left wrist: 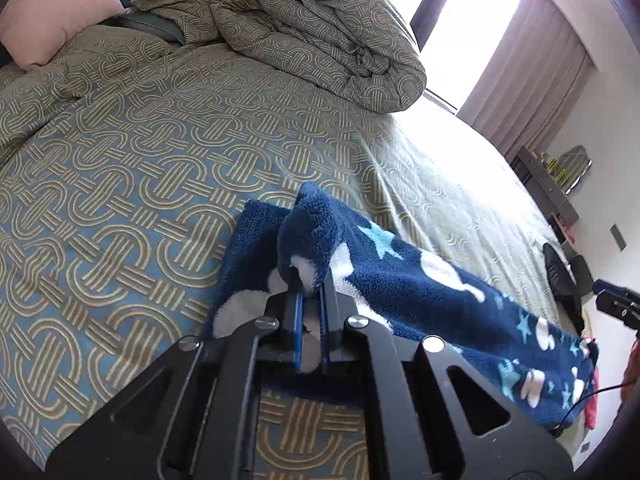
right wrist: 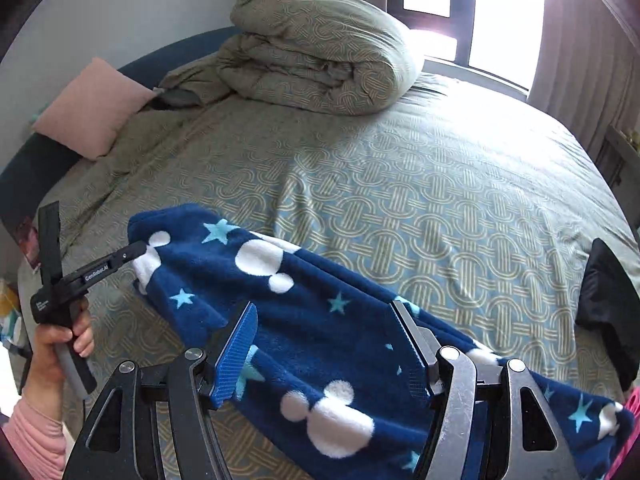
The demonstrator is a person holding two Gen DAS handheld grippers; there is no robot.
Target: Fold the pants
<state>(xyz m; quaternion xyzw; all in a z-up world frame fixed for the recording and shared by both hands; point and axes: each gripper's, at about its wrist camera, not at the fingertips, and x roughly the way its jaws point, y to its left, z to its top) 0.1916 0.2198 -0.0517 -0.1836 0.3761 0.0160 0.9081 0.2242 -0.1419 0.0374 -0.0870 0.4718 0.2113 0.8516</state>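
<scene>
Navy fleece pants (left wrist: 432, 284) with white mouse heads and pale blue stars lie in a long band on the patterned bedspread (left wrist: 120, 184). My left gripper (left wrist: 312, 286) is shut on a bunched end of the pants, lifted slightly off the bed. In the right wrist view the same pants (right wrist: 320, 340) run diagonally under and between the blue pads of my right gripper (right wrist: 326, 328), which stands open over their middle; neither pad presses the fabric. At the left of that view the left gripper (right wrist: 138, 249) bites the pants' far end, held by a hand (right wrist: 60, 340) in a pink sleeve.
A rolled duvet (right wrist: 320, 52) and a pink pillow (right wrist: 92, 108) sit at the head of the bed. A black item (right wrist: 608, 312) lies at the bed's right edge. A bright window and curtains stand beyond. A shelf (left wrist: 552, 184) lines the far wall.
</scene>
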